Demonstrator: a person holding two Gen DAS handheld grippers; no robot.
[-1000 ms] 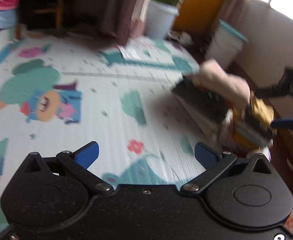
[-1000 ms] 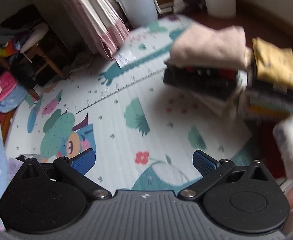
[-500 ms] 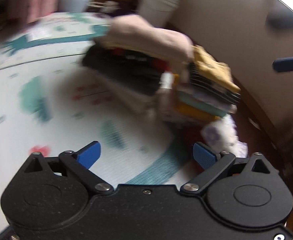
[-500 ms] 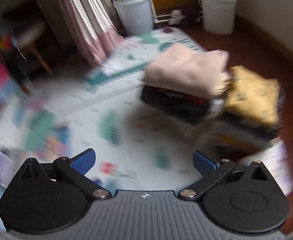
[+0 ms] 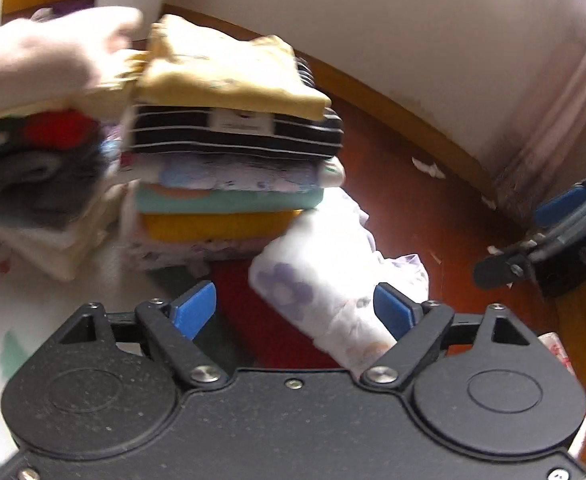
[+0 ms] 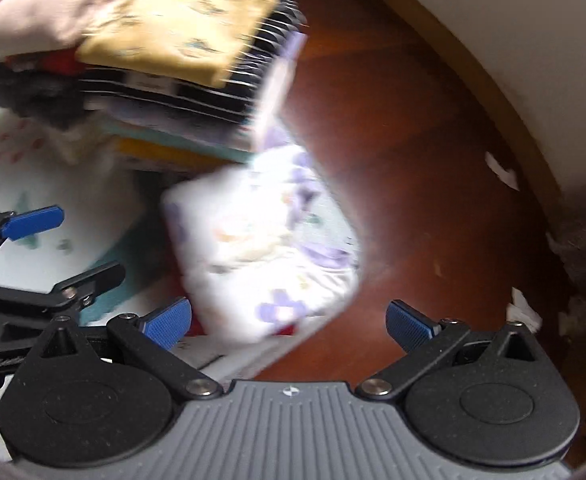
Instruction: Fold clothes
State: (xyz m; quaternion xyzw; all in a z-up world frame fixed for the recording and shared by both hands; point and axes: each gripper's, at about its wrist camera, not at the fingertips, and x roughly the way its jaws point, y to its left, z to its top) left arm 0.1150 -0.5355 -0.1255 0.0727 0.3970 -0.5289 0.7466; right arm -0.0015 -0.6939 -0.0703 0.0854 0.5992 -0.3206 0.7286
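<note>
From the left wrist camera, the left gripper (image 5: 295,308) has its blue-padded fingers spread wide with nothing between them, poised over a folded white garment with purple flowers (image 5: 325,280) that lies just beside a stack of folded clothes (image 5: 229,168). The stack shows its layers edge-on: a mustard-yellow piece (image 5: 229,76) on top, then a black-and-white striped one (image 5: 233,136), pale printed, teal and orange layers below. A second stack (image 5: 33,168), topped by a pale pink garment, touches it on the left. This view alone shows the white wall (image 5: 393,32) above the curved wooden skirting, and the right gripper (image 5: 553,232) at the far right edge, too cropped to judge there. From the right wrist camera, the right gripper (image 6: 289,320) is likewise wide apart and empty, with the floral garment (image 6: 269,248) ahead of it, partly on the patterned play mat (image 6: 85,196) and partly over the red-brown wooden floor (image 6: 413,140). Here the yellow piece's printed top face is visible, and the left gripper (image 6: 49,248) enters at the left edge, its fingers parted.
</note>
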